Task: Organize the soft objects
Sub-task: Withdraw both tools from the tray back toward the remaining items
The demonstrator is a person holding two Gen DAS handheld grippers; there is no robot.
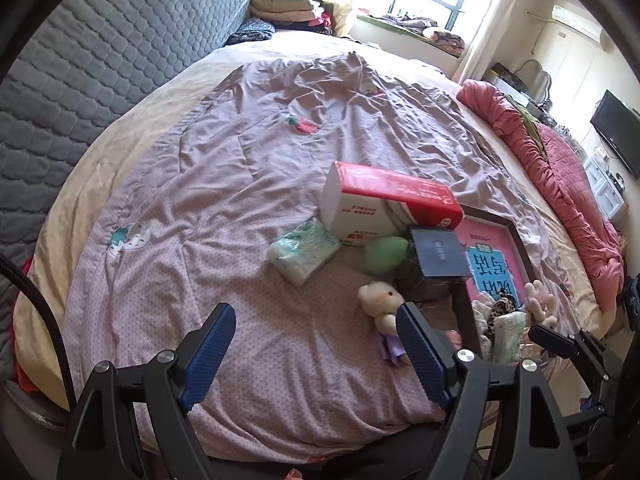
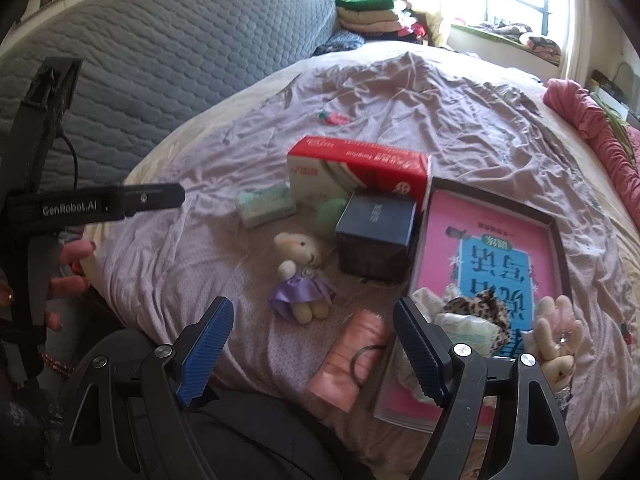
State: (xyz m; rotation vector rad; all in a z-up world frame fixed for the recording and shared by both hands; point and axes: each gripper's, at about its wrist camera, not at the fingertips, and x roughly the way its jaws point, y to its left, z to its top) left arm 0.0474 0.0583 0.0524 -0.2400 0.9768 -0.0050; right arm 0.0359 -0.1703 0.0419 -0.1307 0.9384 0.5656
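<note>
On the rumpled bed (image 2: 460, 120), a teddy bear (image 2: 302, 276) lies mid-frame, just beyond the empty, spread right gripper (image 2: 312, 354); the left gripper (image 1: 316, 354) is likewise spread.

Open bedspread (image 1: 248, 184): wide and bare to the left and far side.
Blocked ahead-right: the red-and-white tissue box (image 2: 356, 168), the dark box (image 2: 376, 236) and the green sponge (image 1: 384, 254) crowd together beside the tray's wall (image 2: 490, 202).
Near path: the teddy bear (image 2: 302, 272) and pink packet (image 2: 352, 360) lie between the right gripper's spread fingers (image 2: 420, 356).
Tray front: filled with soft items.
</note>
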